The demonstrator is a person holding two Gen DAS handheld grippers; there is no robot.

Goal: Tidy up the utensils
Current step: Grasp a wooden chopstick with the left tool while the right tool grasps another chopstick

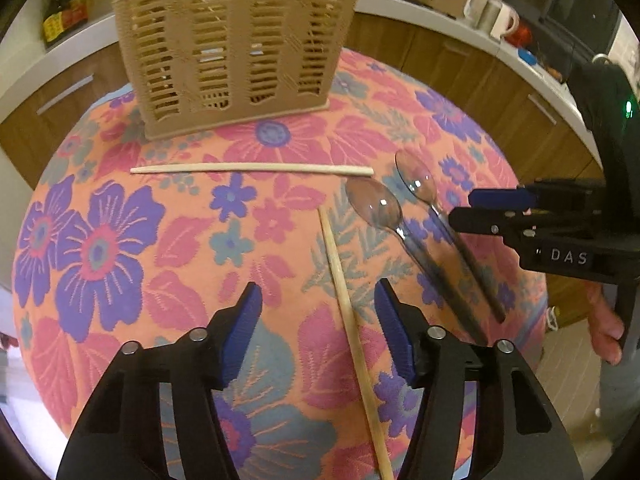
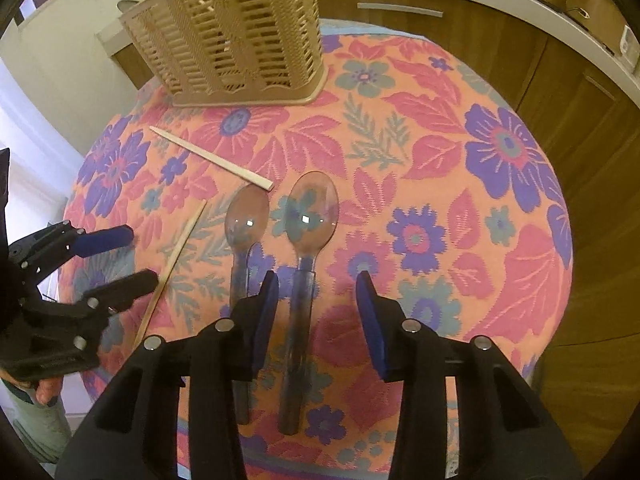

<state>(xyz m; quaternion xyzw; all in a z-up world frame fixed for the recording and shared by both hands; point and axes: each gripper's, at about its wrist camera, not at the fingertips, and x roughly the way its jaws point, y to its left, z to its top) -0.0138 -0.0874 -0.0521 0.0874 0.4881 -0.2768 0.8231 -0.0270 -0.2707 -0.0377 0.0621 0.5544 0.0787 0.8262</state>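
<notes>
Right hand-held gripper [image 2: 316, 312] stands open astride the handle of the larger clear plastic spoon [image 2: 308, 240], in front of the beige slotted plastic caddy [image 2: 232, 32]. Left hand-held gripper [image 1: 316, 316] is open over the thin wooden chopstick [image 1: 348, 312]. Both utensils appear light, stiff, slippery; grasp mid-handle.

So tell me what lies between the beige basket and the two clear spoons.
One pale chopstick lies crosswise on the floral cloth between the basket and the spoons; both wrist views show it.
</notes>
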